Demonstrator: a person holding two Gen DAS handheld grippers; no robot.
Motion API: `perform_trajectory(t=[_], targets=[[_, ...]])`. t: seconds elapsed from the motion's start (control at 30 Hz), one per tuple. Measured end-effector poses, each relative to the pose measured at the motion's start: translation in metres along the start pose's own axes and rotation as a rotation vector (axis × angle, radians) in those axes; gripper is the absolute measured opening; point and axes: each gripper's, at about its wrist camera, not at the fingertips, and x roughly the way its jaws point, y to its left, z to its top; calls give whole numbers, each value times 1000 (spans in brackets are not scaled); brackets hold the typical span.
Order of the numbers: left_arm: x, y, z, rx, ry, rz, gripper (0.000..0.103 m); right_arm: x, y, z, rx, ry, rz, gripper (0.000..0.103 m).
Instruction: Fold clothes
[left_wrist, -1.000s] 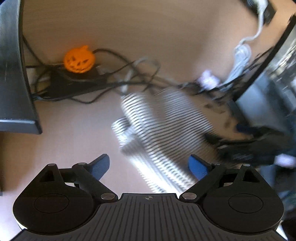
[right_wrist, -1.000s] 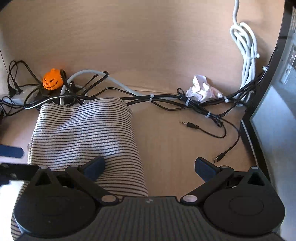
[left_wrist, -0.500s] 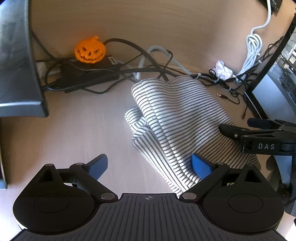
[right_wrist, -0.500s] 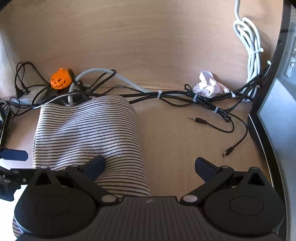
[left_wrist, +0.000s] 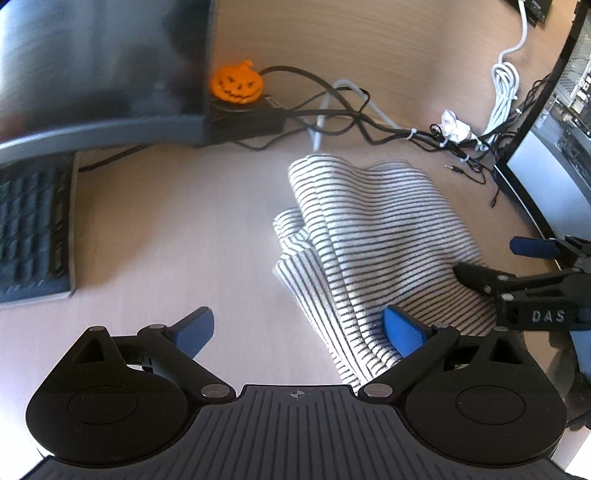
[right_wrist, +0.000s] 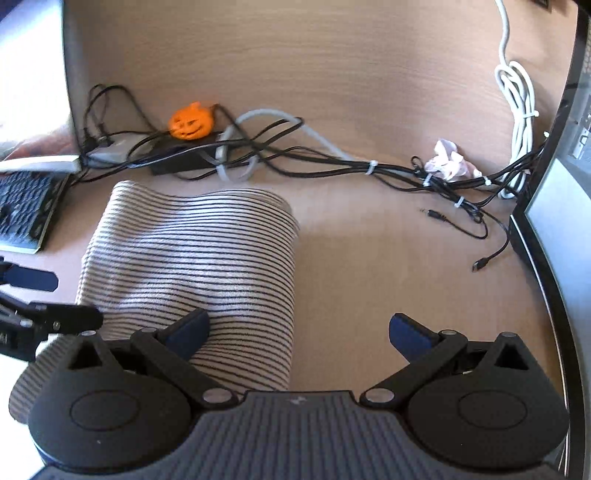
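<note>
Risk is concentrated at the striped garment (left_wrist: 376, 236), which lies folded into a thick bundle on the counter (left_wrist: 166, 229), with loose layered edges fanned out on its left side. The left gripper (left_wrist: 299, 328) is held with its jaws spread wide and empty; one blue pad sits over the near left edge of the cloth and the other over bare counter. The right gripper (right_wrist: 299, 332) is likewise seen wide and empty, one pad above the cloth's near right part, the other above bare wood.

If only the top layer were pinched, the bundle could be pulled open and the fold undone. If the jaws were closed too far from the edge, bare counter would be scraped and nothing caught. The tangle of cables (right_wrist: 280, 155) just behind the garment, together with the orange pumpkin figure (right_wrist: 192, 122), could be snagged or dragged if the cloth were pushed back. The keyboard (left_wrist: 33, 229) at the left could be struck by a wide sweep.
</note>
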Motion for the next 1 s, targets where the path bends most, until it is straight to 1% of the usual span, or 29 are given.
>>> perform_trajectory(t=[0.03, 0.2, 0.27, 0.33, 0.37, 0.4, 0.47, 0.6, 0.77, 0.87, 0.97, 1.0], targets=[[-4, 2, -4, -5, -2, 3, 101, -3, 3, -3, -7, 0, 9, 103], [-22, 12, -27, -29, -16, 19, 101, -12, 9, -10, -31, 33, 88, 103], [-28, 16, -35, -44, -20, 23, 101, -14, 13, -11, -59, 44, 114, 103], [-33, 19, -42, -58, -23, 26, 101, -16, 18, -9, -104, 44, 135, 103], [-36, 20, -45, -61, -25, 28, 101, -19, 18, -6, -107, 35, 147, 103], [-38, 20, -48, -62, -28, 30, 101, -21, 19, -2, -108, 26, 159, 103], [-41, 20, -52, -60, -33, 36, 101, -24, 18, 6, -72, 7, 177, 103], [-41, 20, -53, -64, -35, 34, 101, -23, 21, 19, -47, -21, 158, 103], [-42, 21, -55, -70, -36, 30, 101, -25, 24, 14, -50, -28, 147, 103], [-42, 22, -56, -74, -36, 28, 102, -25, 18, 9, -1, -36, 130, 103], [-41, 23, -55, -78, -34, 21, 102, -10, 10, 3, 27, 12, 100, 103], [-40, 23, -55, -78, -32, 21, 102, -4, 8, 0, 34, 25, 106, 103]])
